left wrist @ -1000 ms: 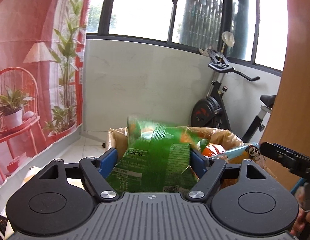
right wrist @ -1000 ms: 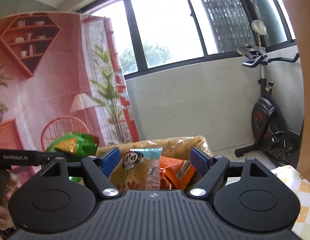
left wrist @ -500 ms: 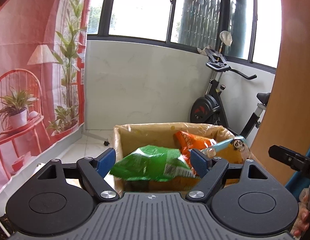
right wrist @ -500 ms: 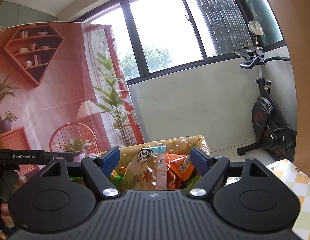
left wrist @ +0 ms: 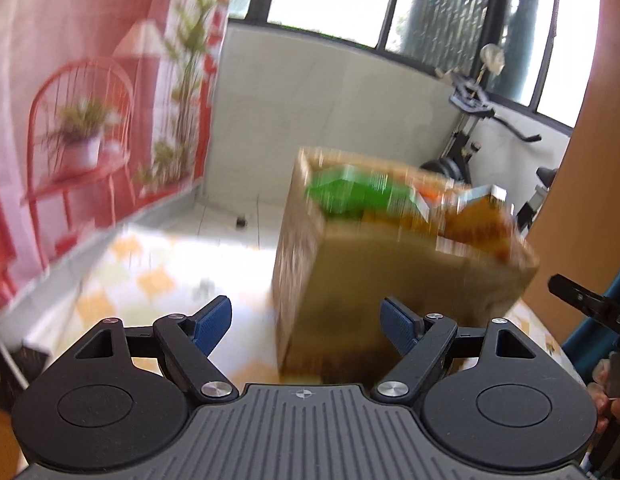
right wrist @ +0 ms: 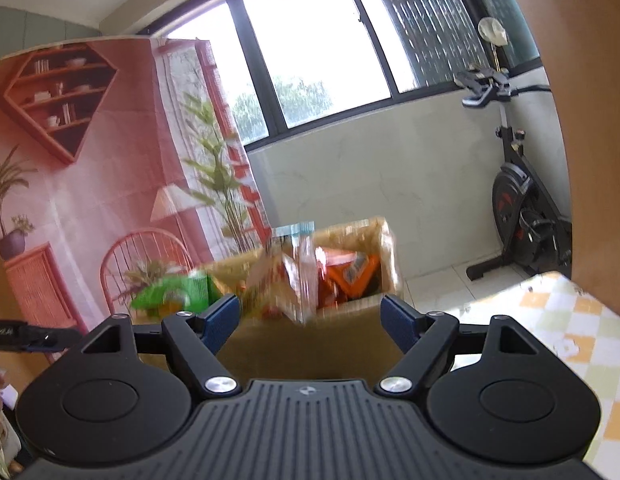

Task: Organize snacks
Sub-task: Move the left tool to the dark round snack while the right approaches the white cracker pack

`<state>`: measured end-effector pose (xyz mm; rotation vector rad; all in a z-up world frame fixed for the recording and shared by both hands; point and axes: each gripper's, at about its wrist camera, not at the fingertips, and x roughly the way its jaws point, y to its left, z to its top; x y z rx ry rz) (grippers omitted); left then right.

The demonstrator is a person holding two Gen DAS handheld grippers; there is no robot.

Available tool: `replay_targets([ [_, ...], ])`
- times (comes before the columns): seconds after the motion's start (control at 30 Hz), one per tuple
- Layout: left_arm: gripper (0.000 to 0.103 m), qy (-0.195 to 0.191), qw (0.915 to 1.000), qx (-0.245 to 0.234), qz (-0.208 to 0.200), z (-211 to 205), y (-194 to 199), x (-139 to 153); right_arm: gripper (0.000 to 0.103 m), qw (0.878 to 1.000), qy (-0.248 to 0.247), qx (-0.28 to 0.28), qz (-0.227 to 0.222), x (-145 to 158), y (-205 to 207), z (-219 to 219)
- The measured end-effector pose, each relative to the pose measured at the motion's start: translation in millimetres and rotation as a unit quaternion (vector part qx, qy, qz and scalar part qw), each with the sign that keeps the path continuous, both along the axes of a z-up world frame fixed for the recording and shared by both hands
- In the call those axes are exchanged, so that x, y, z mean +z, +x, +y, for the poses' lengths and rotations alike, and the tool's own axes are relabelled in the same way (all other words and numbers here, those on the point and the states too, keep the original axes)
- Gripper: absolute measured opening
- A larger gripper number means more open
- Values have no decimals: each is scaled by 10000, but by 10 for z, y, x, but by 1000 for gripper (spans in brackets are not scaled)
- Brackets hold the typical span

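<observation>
So there's a cardboard box (left wrist: 390,280) sitting on a table with a yellow-and-white checked cloth (left wrist: 122,280), and it's stuffed with snack bags. From the left wrist view the box stands toward the table's right side, close to its far edge, and one corner of it points at the camera. A green snack bag (left wrist: 350,194) lies on top at the box's left end, with an orange bag (left wrist: 430,198) behind it and a tan bag with a light blue top (left wrist: 482,208) at the right end. Everything's pretty motion-blurred there, so I can't read any labels.

The left gripper (left wrist: 306,322) has its jaws spread wide with nothing in them. The blue pads (left wrist: 212,322) aren't touching the box; the box's near corner just shows up between them, further back.

The right gripper (right wrist: 310,322) is the same deal: jaws wide apart, empty, looking at the box (right wrist: 310,348) from lower down. In that view the tan bag (right wrist: 290,276) sticks up in the middle, the orange bag (right wrist: 350,272) is to its right, and the green bag (right wrist: 170,292) pokes out on the left.

Background: a pink printed backdrop (right wrist: 90,160) with a painted chair and plants, a big window (right wrist: 318,60), and an exercise bike (right wrist: 522,220) by the white wall. A wooden panel (left wrist: 590,160) fills the right edge.
</observation>
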<state>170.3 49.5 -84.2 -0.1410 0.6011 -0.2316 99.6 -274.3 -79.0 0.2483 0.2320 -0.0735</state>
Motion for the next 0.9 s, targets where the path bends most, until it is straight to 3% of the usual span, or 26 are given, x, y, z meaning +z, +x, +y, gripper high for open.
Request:
replay_targets([
  [0.17, 83, -9, 9983, -81, 577, -26, -196, -527, 81, 9989, -148, 86, 444, -351, -46, 165],
  [0.37, 83, 555, 9941, -497, 784, -97, -392, -975, 81, 9960, 32, 212, 869, -710, -68, 254],
  [0.6, 83, 645, 9849, -1055, 1212, -134, -459, -1241, 81, 9922, 18, 258, 1220, -943, -104, 336],
  [0.9, 82, 956, 9771, -1235, 1442, -249, -557, -1470, 80, 9858, -93, 387, 1630, -1188, -94, 441],
])
